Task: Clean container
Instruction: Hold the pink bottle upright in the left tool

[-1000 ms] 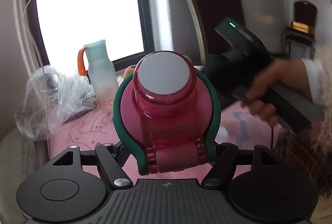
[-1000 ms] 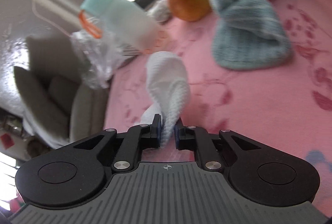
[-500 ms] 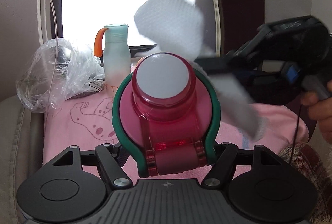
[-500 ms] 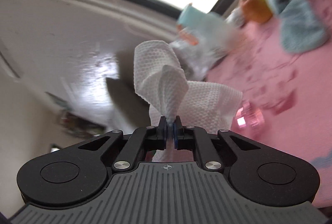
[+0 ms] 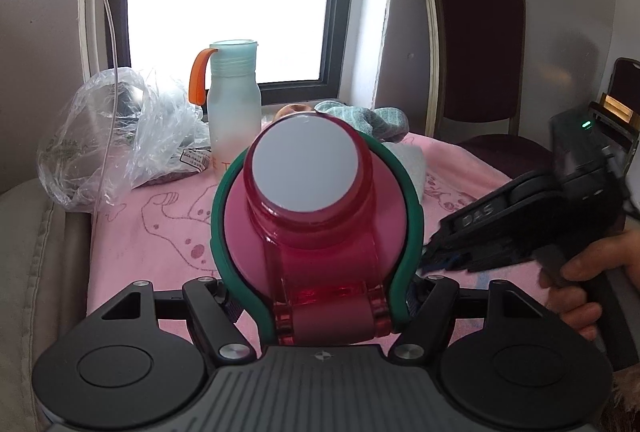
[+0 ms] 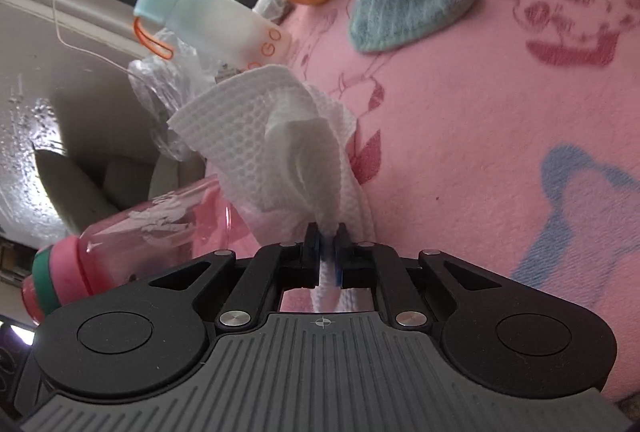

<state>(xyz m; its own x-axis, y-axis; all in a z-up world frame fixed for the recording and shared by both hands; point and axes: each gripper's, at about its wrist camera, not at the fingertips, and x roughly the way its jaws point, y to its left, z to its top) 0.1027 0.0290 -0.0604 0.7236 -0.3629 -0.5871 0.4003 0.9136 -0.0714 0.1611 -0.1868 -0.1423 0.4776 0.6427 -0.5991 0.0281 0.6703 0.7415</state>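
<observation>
The left gripper [image 5: 316, 296] clamps the pink bottle [image 5: 308, 216] by its green-banded cap end, lid facing the camera at the centre of its view, above the pink cloth [image 5: 160, 216]. The right gripper [image 6: 326, 252] is pinched narrow on a crumpled white paper towel [image 6: 272, 136], which fans out toward 11 o'clock, with the pink bottle's clear body at about 9 o'clock. In the left view a frosted bottle [image 5: 234, 112] stands at 11 o'clock beside a plastic bag [image 5: 120, 132].
</observation>
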